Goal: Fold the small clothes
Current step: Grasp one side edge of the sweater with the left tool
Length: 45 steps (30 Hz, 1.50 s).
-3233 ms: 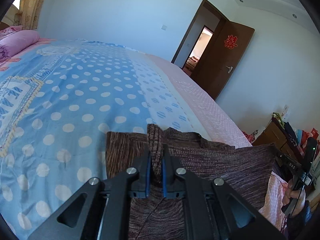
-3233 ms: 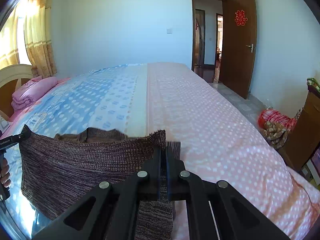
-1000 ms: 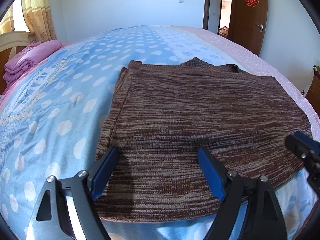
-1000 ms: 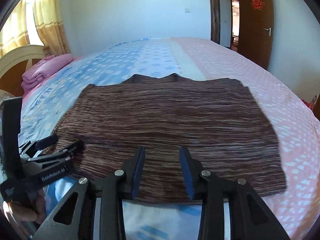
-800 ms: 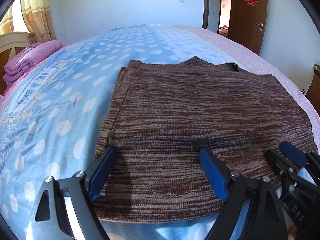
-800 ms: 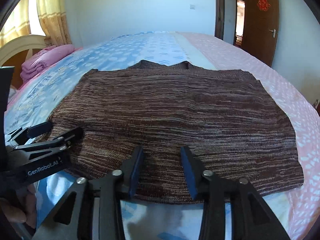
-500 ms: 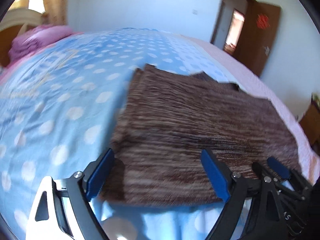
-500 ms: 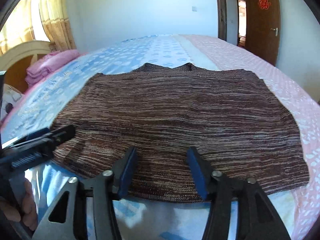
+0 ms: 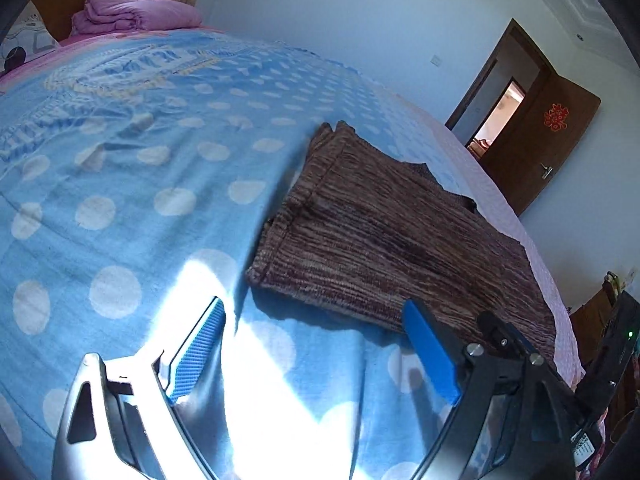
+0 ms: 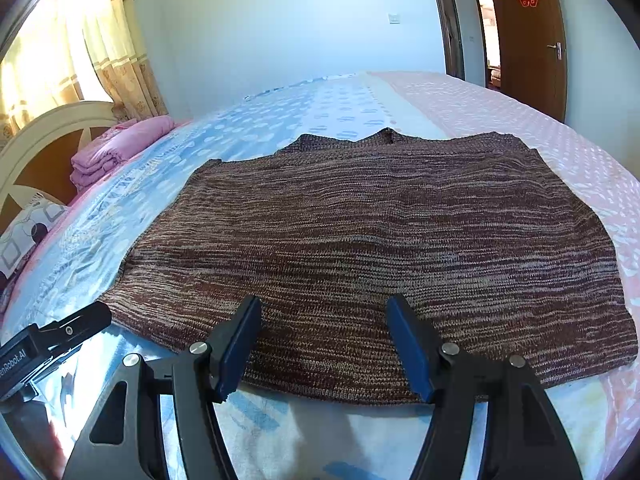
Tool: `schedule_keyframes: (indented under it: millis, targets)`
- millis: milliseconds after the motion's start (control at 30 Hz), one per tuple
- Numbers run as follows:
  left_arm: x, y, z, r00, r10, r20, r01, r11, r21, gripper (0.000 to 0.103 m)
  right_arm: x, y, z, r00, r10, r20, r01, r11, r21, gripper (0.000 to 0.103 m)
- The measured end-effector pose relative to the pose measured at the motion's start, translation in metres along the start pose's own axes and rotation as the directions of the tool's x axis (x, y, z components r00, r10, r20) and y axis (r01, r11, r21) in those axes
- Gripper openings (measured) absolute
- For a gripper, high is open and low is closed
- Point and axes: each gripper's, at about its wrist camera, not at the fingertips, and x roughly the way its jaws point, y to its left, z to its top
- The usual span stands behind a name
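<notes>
- Since half a second back, the left gripper has swung off to the left side of the sweater, so its view now has polka-dot blanket filling the left and the knit pushed to the middle-right.
- Far left of the right wrist view: curtains upper left, headboard and a folded pink quilt under them.
- Lower left of that view, the left gripper's tip pokes in just beside the sweater's near-left corner.
- Left gripper is released, blue pads spread wide over bare blanket, nothing between them.
- Sweater lies flat mid-frame on the bed, collar at the far edge.
- Right gripper is also spread wide, empty, over the sweater's near hem at bottom center.
- Brown door sits upper right.
</notes>
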Motion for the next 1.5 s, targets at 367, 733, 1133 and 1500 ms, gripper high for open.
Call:
schedule_keyframes:
  millis: [367,733,1133,1500]
  targets:
    - [-0.008,-0.016,-0.017,0.993,-0.114,-0.007,0.113,0.989,-0.092,0.092,0.000,-0.002,0.000,1.000,0.014,0.007,-0.014,1.000,0.012,0.067]
    - [0.047,0.007,0.050,0.972,-0.234,0.014,0.232,0.954,-0.191,0.092,-0.002,-0.004,-0.001,1.000,0.026,0.008,-0.026,0.999,0.019,0.067]
    - [0.069,0.022,0.088,0.896,-0.428,-0.116,0.404,0.896,-0.183,0.100,-0.003,-0.005,-0.002,0.999,0.032,0.004,-0.032,0.999,0.018,0.068]
    - [0.081,0.015,0.095,0.900,-0.387,-0.201,0.388,0.921,-0.033,0.097,-0.001,-0.003,-0.001,1.000,0.028,0.000,-0.028,1.000,0.004,0.071]
